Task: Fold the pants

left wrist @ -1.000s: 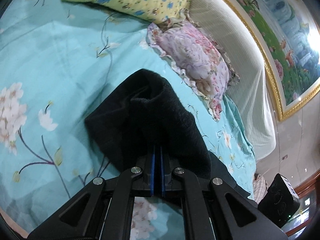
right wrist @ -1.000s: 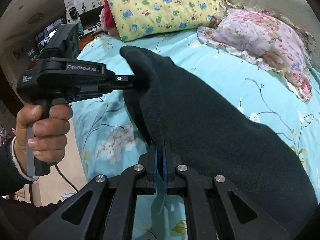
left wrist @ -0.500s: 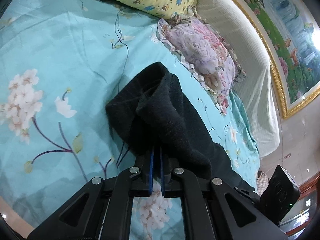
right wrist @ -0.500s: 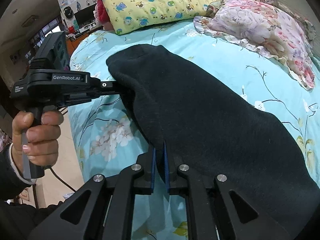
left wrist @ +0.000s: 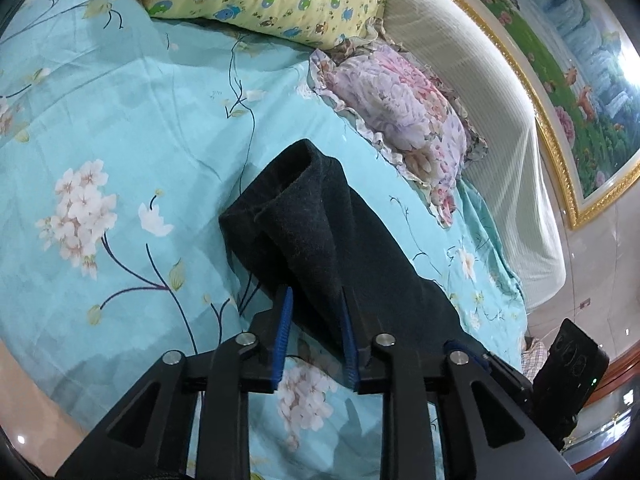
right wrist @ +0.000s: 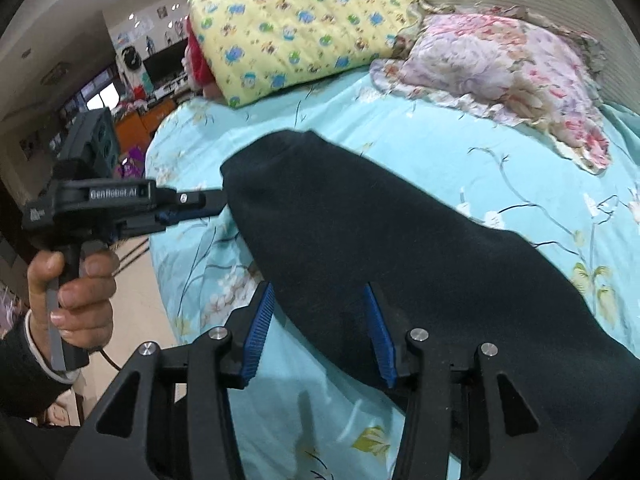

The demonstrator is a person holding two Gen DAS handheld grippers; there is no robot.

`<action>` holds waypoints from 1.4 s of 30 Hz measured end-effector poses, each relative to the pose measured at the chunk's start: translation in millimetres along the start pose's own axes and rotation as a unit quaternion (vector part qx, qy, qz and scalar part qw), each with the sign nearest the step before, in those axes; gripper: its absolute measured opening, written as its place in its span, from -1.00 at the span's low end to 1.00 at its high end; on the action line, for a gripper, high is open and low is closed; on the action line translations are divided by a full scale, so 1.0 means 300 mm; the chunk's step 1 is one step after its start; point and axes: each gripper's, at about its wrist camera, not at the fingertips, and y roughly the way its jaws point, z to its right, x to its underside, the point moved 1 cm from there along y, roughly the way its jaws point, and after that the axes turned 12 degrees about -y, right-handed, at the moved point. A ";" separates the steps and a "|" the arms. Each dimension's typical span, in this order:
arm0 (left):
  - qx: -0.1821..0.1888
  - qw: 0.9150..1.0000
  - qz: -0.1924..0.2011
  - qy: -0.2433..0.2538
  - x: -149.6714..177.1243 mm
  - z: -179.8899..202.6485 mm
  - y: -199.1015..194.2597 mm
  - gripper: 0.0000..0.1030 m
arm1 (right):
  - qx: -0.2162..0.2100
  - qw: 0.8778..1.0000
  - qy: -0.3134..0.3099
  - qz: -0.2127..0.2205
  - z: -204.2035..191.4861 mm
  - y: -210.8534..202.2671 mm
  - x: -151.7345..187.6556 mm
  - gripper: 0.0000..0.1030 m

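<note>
Dark pants (right wrist: 400, 240) lay folded on my bed's turquoise sheet (left wrist: 120, 128). Both tools gaped wide: left tool (left wrist: 316, 336), right tool (right wrist: 318, 330). Only the right view showed my left hand (right wrist: 72, 300).

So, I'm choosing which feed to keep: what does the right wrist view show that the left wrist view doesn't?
Only the right wrist view shows the person's hand on the left gripper's handle. Only the left wrist view shows the gold-framed mural. Both show the dark pants on the floral sheet, the yellow pillow, the pink pillow, and an open gripper.
</note>
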 end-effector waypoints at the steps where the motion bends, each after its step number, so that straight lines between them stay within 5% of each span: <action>1: -0.001 1.000 -0.001 0.000 0.002 0.002 0.000 -0.48 | 0.004 1.000 0.006 0.004 0.012 -0.012 0.000 -0.07; 15: -0.039 0.999 -0.016 -0.020 -0.017 -0.033 0.079 -0.12 | 0.051 0.994 0.093 0.029 0.270 -0.090 -0.007 -0.07; 28: -0.051 0.998 -0.027 -0.022 -0.083 -0.052 0.153 -0.12 | 0.059 0.989 0.131 -0.029 0.504 0.052 -0.036 -0.06; 39: -0.076 0.997 -0.023 -0.005 -0.139 -0.013 0.244 -0.12 | 0.033 0.987 0.129 -0.089 0.554 0.189 -0.013 -0.08; 42: -0.079 0.997 -0.014 0.005 -0.143 0.002 0.259 -0.24 | 0.013 0.986 0.140 -0.085 0.557 0.189 -0.009 -0.57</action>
